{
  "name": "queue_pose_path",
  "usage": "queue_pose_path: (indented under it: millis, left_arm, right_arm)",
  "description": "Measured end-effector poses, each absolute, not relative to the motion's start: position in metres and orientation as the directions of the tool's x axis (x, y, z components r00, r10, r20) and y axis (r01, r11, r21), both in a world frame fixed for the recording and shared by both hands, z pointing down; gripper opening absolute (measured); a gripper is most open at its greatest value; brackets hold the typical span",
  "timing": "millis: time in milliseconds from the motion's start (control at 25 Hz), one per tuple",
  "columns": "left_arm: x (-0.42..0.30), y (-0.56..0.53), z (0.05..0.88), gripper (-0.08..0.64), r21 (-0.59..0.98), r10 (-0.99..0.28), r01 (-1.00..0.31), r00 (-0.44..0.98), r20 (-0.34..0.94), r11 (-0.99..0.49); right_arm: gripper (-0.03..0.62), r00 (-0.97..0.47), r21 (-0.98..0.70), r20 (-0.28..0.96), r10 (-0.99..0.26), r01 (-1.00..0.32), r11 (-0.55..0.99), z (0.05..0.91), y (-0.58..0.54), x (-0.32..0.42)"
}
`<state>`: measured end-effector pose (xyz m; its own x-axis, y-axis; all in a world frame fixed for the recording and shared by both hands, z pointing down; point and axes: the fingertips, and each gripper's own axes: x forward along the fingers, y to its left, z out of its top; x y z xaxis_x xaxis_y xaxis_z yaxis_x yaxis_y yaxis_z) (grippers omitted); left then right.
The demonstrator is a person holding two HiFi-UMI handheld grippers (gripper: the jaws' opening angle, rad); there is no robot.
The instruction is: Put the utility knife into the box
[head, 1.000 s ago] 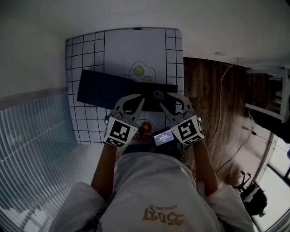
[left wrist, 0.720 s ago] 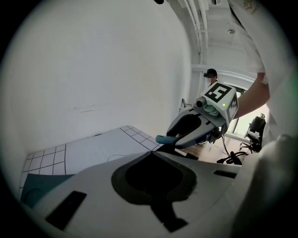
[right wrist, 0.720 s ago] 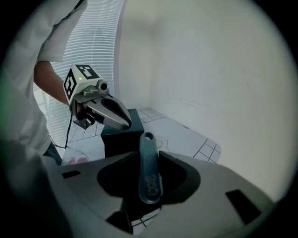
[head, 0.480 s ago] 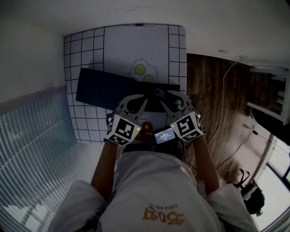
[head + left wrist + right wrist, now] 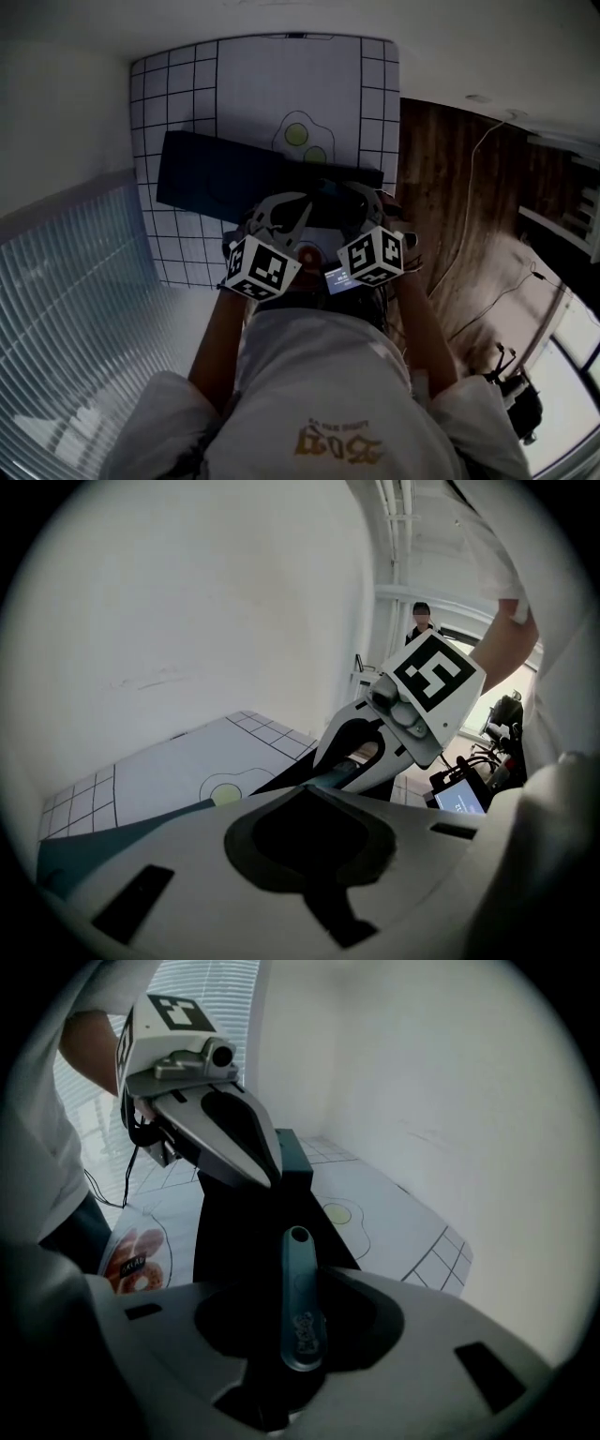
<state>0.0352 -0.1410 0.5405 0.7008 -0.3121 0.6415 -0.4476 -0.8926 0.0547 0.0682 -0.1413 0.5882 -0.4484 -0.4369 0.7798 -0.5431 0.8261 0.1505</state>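
Lying across the checked mat [image 5: 178,94], the dark box [image 5: 216,178] stretches from the left towards the middle. At its near edge the left gripper [image 5: 284,214] hovers with its jaws together and nothing between them. Just beside it, the right gripper [image 5: 359,202] clamps the utility knife [image 5: 300,1297] by its blue-grey handle, up over the box's right end.
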Motion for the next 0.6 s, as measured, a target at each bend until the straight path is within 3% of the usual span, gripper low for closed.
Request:
queue_pose_path:
  millis: [600]
  left_arm:
    - [0.041, -0.134, 0.562, 0.008, -0.092, -0.302, -0.370, 0.562, 0.770, -0.924]
  right_arm:
    - [0.140, -0.329, 0.216, 0.862, -0.386, -0.450, 0.866, 0.619, -0.132, 0.072]
